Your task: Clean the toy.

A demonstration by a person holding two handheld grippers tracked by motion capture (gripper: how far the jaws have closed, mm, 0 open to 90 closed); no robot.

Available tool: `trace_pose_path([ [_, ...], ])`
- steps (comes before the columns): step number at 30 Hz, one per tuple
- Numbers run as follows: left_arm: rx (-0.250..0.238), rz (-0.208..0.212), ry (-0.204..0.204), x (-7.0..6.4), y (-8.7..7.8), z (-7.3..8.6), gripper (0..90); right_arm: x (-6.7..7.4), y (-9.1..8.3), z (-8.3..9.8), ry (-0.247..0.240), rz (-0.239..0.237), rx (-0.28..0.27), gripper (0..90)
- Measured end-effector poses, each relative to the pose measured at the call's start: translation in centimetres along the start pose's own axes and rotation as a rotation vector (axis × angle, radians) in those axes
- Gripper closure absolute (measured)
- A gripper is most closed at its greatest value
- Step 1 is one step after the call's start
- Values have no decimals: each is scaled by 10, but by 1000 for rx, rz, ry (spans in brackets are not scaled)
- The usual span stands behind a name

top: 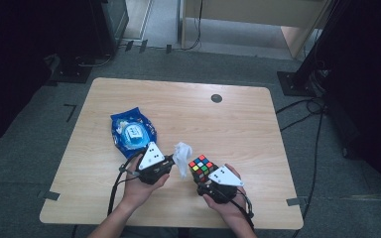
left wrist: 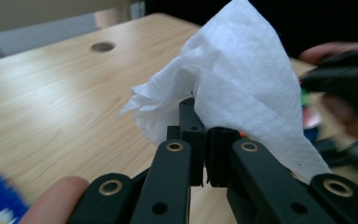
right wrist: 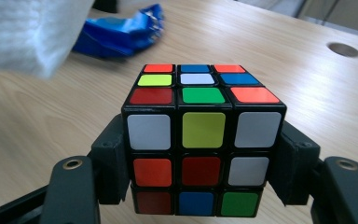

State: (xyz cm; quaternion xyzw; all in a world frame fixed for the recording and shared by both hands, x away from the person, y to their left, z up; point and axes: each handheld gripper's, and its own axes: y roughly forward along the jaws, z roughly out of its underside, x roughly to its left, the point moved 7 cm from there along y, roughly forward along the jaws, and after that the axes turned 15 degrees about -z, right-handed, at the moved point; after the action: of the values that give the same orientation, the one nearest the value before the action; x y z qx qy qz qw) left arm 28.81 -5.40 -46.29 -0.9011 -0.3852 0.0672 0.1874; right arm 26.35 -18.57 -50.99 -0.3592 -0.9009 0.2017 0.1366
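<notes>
- The left gripper has its jaws pressed together on a white tissue. In the left gripper view the tissue stands up above the jaws like a loose cone, lifted off the table.
- The right gripper is clamped on a puzzle cube, one jaw on each side face. In the right gripper view the cube sits straight between the two pads.
- The tissue and the cube are near each other, close to the near edge of the table, a little right of its middle.
- A blue wipes pack lies just beyond the left gripper, on the left part.
- The far half and the right side of the table are bare wood, with a small round hole near the far edge.
</notes>
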Motion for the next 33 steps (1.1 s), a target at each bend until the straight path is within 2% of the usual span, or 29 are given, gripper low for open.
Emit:
trace_pose_path([
  [1, 0, 0, 0, 0, 0, 0, 885, 0, 0, 0, 0, 0, 0, 347],
  [2, 0, 41, 38, -16, -2, -1, 884, 9, 6, -4, -16, -20, -7, 348],
  [3, 3, 53, 59, -23, -3, 0, 884, 14, 8, -5, -38, -24, -9, 348],
  [4, 3, 53, 59, -23, -3, 0, 883, 18, 10, -6, -54, -29, -11, 348],
  [5, 12, 45, 86, -30, -1, 3, 883, 21, 11, -7, -69, -32, -12, 348],
  [6, 6, 36, 75, -29, 0, 3, 883, 24, 10, -8, -76, -37, -13, 349],
  [9, 14, 44, 17, -21, 2, 4, 883, 28, 9, -7, -106, -45, -18, 350],
  [11, 8, 47, 9, -19, 2, 5, 883, 28, 8, -7, -114, -40, -23, 350],
  [12, 4, -13, 33, -15, 2, 7, 884, 28, 8, -7, -121, -29, -23, 350],
  [13, 6, -42, 45, -12, 3, 9, 884, 27, 8, -7, -121, -25, -25, 350],
  [15, 16, -62, 34, -5, 3, 12, 884, 25, 7, -7, -116, -20, -28, 351],
  [17, 38, -128, 35, 7, 5, 16, 884, 23, 4, -8, -115, -13, -34, 351],
  [19, 53, -133, 21, 11, 6, 19, 884, 23, 2, -9, -105, -13, -47, 351],
  [20, 61, -143, 8, 17, 6, 24, 884, 22, -2, -13, -101, -22, -72, 351],
  [22, 57, -140, 4, 18, 5, 24, 881, 22, -3, -14, -104, -23, -74, 351],
  [23, 24, -118, -2, 16, 0, 19, 874, 21, -3, -12, -111, -13, -68, 350],
  [24, 10, -106, 4, 14, -2, 16, 859, 20, -2, -11, -106, -8, -62, 351],
  [25, -6, -76, 5, 10, -5, 12, 845, 19, -2, -9, -100, -5, -57, 351],
  [28, -19, 75, -30, -4, -11, 5, 822, 17, 2, -5, -91, -4, -43, 350],
  [30, -33, 119, -23, -14, -14, 2, 829, 18, 4, -5, -92, -7, -42, 350],
  [31, -33, 119, -23, -14, -14, 2, 832, 19, 5, -5, -95, -8, -44, 350],
  [33, -26, 143, -5, -23, -12, 3, 836, 22, 4, -7, -104, -15, -52, 350],
])
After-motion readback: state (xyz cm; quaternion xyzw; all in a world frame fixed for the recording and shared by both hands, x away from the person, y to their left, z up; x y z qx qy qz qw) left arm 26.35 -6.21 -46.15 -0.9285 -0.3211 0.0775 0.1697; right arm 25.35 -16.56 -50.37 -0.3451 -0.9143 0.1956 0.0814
